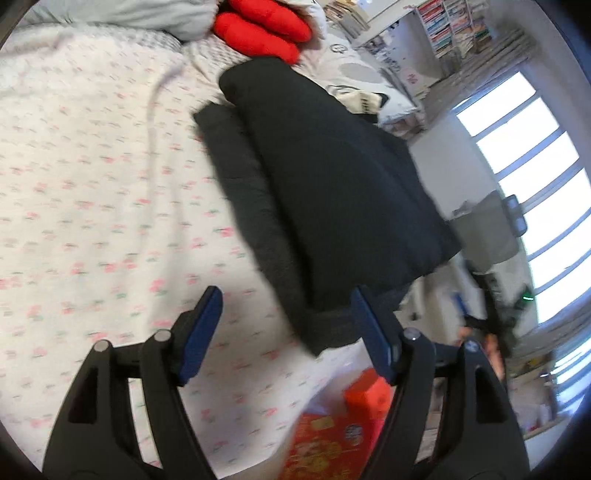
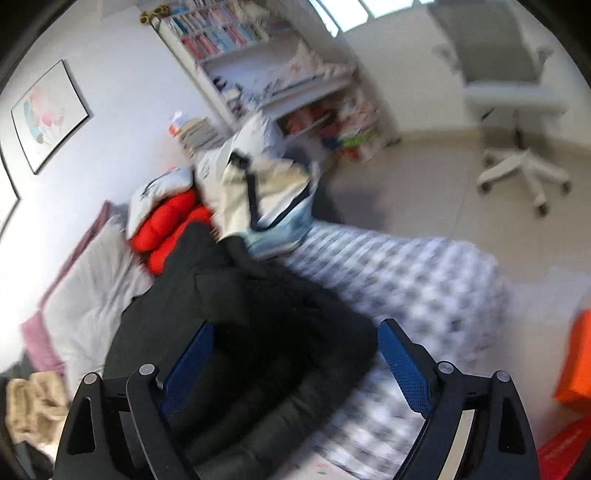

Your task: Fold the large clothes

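Note:
A large black padded garment point(image 1: 332, 184) lies folded into a long bundle on the bed's floral sheet point(image 1: 92, 184). My left gripper point(image 1: 286, 306) hangs over the bundle's near end with its jaws wide apart. The right blue pad point(image 1: 369, 332) is at the cloth's edge and the left pad point(image 1: 203, 332) is over bare sheet, so nothing is pinched. In the right wrist view the same black garment point(image 2: 240, 314) fills the space under my right gripper point(image 2: 297, 328). That gripper is open too, its pads clear of the cloth.
A folded red garment point(image 1: 258, 29) and a cream-and-blue one point(image 2: 258, 184) are stacked at the bed's far end. A grey-checked cover point(image 2: 406, 288) drapes over the bed edge. Red bags point(image 1: 332, 443) and an orange bag point(image 2: 576, 369) are on the floor, near an office chair point(image 2: 517, 110).

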The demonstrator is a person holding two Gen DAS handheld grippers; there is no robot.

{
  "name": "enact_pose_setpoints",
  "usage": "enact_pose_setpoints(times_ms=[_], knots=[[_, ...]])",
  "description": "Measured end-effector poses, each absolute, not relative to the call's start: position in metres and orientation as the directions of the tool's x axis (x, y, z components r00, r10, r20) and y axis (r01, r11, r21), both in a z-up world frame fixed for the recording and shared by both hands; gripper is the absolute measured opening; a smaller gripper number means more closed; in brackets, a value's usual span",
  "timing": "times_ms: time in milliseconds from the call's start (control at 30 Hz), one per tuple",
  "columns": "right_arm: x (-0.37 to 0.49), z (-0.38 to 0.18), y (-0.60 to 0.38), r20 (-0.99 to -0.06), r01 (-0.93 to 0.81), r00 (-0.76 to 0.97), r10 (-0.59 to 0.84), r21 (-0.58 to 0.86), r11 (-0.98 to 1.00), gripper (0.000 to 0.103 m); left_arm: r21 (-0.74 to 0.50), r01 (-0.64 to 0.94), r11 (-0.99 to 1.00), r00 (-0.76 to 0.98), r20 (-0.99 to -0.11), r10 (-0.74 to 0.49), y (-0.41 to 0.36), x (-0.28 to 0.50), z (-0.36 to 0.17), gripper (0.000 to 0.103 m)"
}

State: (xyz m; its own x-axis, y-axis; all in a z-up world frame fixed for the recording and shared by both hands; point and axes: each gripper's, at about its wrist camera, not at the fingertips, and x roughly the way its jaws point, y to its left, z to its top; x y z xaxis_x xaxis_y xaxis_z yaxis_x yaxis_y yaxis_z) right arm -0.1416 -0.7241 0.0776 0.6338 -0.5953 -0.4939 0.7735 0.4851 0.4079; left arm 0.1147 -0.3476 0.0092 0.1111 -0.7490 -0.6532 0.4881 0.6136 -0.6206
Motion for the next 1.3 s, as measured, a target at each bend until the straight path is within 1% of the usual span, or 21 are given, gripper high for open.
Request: enact_pose_setpoints(times_ms=[67,133,167,200,267,333,467,533,567,667,800,833,867,933,1033,1167,1300], knots=[[-0.158,0.089,-0.698,-0.464,0.771,0.636,-0.617,0.416,0.482,0.092,-0.546,0.536,0.644,0.163,-0.681,-0.714,-0.34,0.103,0.022,0.076],[-0.163,0.097,-0.667,-0.45,0.748,0.663,-0.598,0.39,0.536,0.092,-0.427,0.597,0.679,0.238,-0.714,-0.659,-0.336,0.085,0.037,0.08],[-0.163,0.102,-0.64,-0.447,0.738,0.672,-0.591,0.336,0.585,0.092,-0.368,0.633,0.681,0.279,-0.712,-0.644,-0.332,0.073,0.048,0.084],[-0.16,0.104,-0.623,-0.443,0.731,0.674,-0.59,0.291,0.617,0.092,-0.325,0.653,0.684,0.312,-0.708,-0.634,-0.328,0.063,0.055,0.086],[-0.156,0.109,-0.574,-0.429,0.709,0.68,-0.594,0.182,0.681,0.092,-0.25,0.677,0.692,0.377,-0.69,-0.618,-0.318,0.045,0.069,0.095],[-0.152,0.111,-0.54,-0.429,0.681,0.693,-0.58,0.123,0.722,0.092,-0.212,0.677,0.705,0.421,-0.674,-0.607,-0.304,0.032,0.08,0.096],[-0.152,0.121,-0.48,-0.433,0.666,0.687,-0.584,0.053,0.744,0.093,-0.199,0.639,0.743,0.481,-0.651,-0.588,-0.285,0.021,0.094,0.096],[-0.154,0.125,-0.461,-0.443,0.674,0.668,-0.598,0.018,0.739,0.102,-0.185,0.644,0.742,0.497,-0.637,-0.59,-0.278,0.013,0.099,0.096],[-0.157,0.128,-0.45,-0.433,0.676,0.665,-0.608,0.003,0.737,0.103,-0.177,0.649,0.74,0.504,-0.629,-0.593,-0.277,0.009,0.101,0.096],[-0.167,0.133,-0.432,-0.413,0.678,0.674,-0.613,0.017,0.735,0.103,-0.15,0.666,0.73,0.523,-0.605,-0.601,-0.274,-0.004,0.112,0.096],[-0.174,0.134,-0.429,-0.44,0.704,0.653,-0.616,0.055,0.708,0.103,-0.146,0.668,0.73,0.548,-0.567,-0.615,-0.269,-0.013,0.123,0.096],[-0.175,0.134,-0.428,-0.445,0.711,0.645,-0.621,0.052,0.701,0.103,-0.143,0.667,0.731,0.558,-0.554,-0.618,-0.268,-0.015,0.126,0.097],[-0.176,0.134,-0.426,-0.444,0.715,0.641,-0.626,0.049,0.697,0.103,-0.136,0.672,0.728,0.563,-0.543,-0.622,-0.268,-0.017,0.128,0.102],[-0.178,0.134,-0.424,-0.44,0.727,0.631,-0.638,0.049,0.685,0.103,-0.131,0.693,0.708,0.554,-0.532,-0.64,-0.271,-0.02,0.13,0.103],[-0.18,0.135,-0.421,-0.433,0.744,0.615,-0.659,0.04,0.667,0.103,-0.141,0.695,0.705,0.545,-0.537,-0.644,-0.273,-0.018,0.129,0.103],[-0.176,0.133,-0.415,-0.44,0.727,0.618,-0.651,0.005,0.687,0.103,-0.152,0.689,0.709,0.544,-0.537,-0.644,-0.275,-0.014,0.128,0.103],[-0.173,0.134,-0.408,-0.418,0.736,0.608,-0.675,-0.022,0.677,0.103,-0.157,0.688,0.708,0.532,-0.554,-0.64,-0.279,-0.011,0.124,0.103]])
